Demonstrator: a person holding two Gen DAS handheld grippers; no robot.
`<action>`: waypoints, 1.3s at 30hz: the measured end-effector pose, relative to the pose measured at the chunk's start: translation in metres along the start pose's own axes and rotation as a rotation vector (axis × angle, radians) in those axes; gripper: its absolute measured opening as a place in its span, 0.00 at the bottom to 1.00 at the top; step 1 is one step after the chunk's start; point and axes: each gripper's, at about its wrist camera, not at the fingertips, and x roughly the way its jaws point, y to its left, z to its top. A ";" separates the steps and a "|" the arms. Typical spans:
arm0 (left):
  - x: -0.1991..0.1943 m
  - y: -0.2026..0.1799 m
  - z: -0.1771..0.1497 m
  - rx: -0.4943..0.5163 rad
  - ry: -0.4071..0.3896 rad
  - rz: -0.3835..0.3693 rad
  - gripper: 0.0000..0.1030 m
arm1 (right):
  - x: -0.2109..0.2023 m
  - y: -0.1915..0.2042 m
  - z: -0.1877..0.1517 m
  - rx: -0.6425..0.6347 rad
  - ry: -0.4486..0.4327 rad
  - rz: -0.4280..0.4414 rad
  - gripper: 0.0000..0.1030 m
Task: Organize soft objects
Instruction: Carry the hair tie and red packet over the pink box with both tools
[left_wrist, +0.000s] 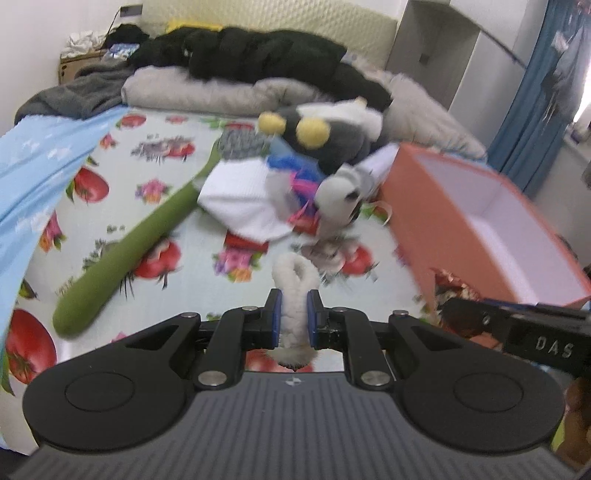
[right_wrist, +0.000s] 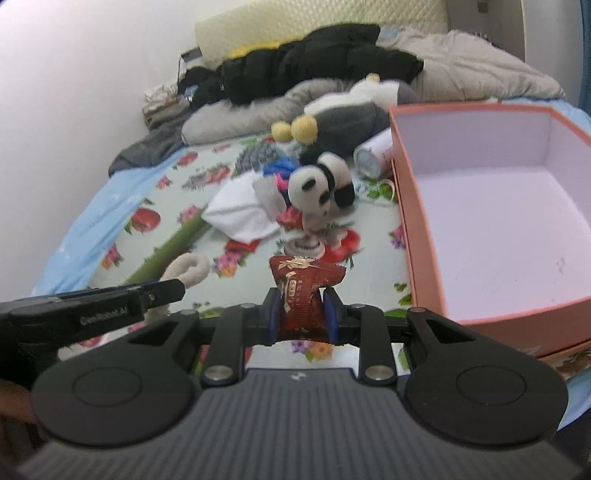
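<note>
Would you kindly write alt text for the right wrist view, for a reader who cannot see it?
The right tool is shut on a red snack packet above a fruit-print bedsheet. An empty pink box stands open at the right; a toy panda and white cloth lie ahead.

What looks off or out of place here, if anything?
The red snack packet clamped in the right gripper is a crinkly foil wrapper, not a soft object like the white fuzzy loop in the left gripper. A metal can also lies on its side beside the pink box.
</note>
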 end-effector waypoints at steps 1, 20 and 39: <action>-0.006 -0.002 0.003 -0.002 -0.012 -0.007 0.16 | -0.006 0.000 0.003 0.001 -0.012 0.000 0.28; -0.109 -0.047 0.053 -0.011 -0.189 -0.148 0.16 | -0.096 0.005 0.040 -0.024 -0.201 -0.002 0.28; -0.092 -0.144 0.059 0.111 -0.117 -0.349 0.16 | -0.137 -0.065 0.026 0.090 -0.233 -0.152 0.28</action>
